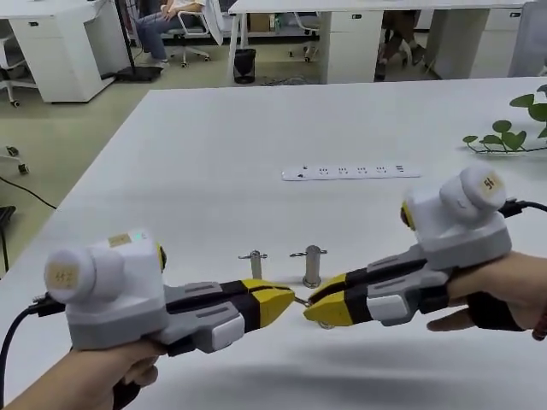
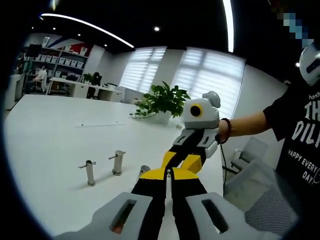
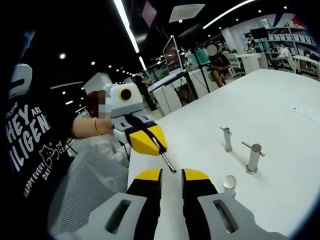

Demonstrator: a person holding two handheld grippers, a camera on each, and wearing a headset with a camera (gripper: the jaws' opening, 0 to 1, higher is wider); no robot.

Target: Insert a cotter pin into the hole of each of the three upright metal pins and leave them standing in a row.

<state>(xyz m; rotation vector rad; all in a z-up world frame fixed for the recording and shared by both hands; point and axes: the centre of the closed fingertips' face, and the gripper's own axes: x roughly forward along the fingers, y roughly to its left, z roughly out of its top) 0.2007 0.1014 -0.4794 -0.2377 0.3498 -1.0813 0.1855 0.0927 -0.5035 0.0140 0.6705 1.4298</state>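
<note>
So: last cotter pin, caught mid-handoff between the two grippers.

Left gripper (image 1: 286,301) is clamped on the cotter pin (image 1: 300,301), which pokes out right toward the right gripper (image 1: 314,304). That one's jaws stand a bit apart, with the tip just at the gap and not gripped. Left pin (image 1: 255,265) and middle pin (image 1: 312,266) are each cross-pinned near the top, so two of three look done. The bare pin (image 3: 229,184) stands nearer and right of the middle one, just beside the right gripper's tips; can't make out its hole. Looks like the third insertion is the step in hand. Next move probably calls for a firm hold, lining the thin tip up with the bare pin's hole, and pushing through gently so it doesn't tip over.
</note>
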